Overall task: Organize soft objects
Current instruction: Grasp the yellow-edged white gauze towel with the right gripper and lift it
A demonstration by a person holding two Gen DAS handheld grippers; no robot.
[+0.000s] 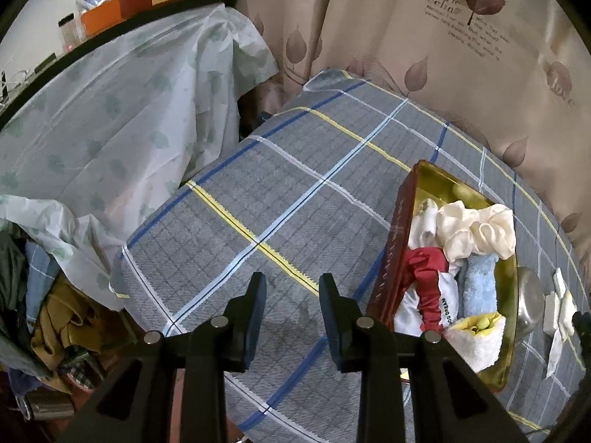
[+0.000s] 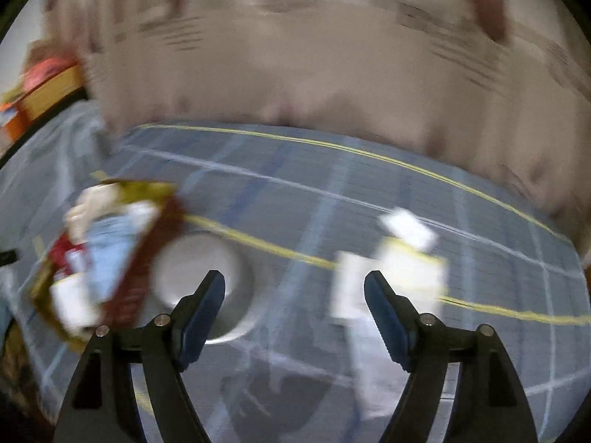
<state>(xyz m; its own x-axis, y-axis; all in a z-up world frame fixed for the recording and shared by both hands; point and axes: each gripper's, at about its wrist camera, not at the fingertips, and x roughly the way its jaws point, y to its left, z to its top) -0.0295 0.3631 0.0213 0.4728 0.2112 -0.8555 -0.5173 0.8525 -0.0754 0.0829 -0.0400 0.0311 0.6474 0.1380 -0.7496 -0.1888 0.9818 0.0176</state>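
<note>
Left wrist view looks down on a bed covered by a grey checked sheet (image 1: 280, 199) with blue, white and yellow lines. The left gripper (image 1: 292, 288) hangs over bare sheet with its jaws a small way apart and nothing between them. Taking the gold tin (image 1: 511, 280) as the landmark: it lies on the sheet to the right of the left gripper, its dark red outer wall facing that gripper. Inside the tin, at its far end, sits a cream scrunchie (image 1: 476, 230), with a small white cloth (image 1: 424, 227) beside it against the red wall. Nearer the middle lies a red scrunchie (image 1: 424, 277) across a white printed cloth (image 1: 443, 306), and a light blue towel roll (image 1: 478, 282) lies alongside them. At the tin's near end rests a white and yellow cloth (image 1: 478, 336). Just beyond the tin's right wall stands a metal bowl (image 1: 528, 302), and past the bowl lies a white and pale yellow folded cloth (image 1: 559, 306) on the sheet. Behind the tin hangs a beige curtain (image 1: 443, 55) printed with leaves.

The right wrist view is heavily blurred. The right gripper (image 2: 294, 289) has its jaws spread wide and holds nothing. The tin (image 2: 147, 251) shows to its left, the bowl (image 2: 207, 277) just beside the tin, and the folded cloth (image 2: 399, 269) lies on the sheet (image 2: 295, 192) well to the right of the tin, behind the gripper's right finger.
</note>
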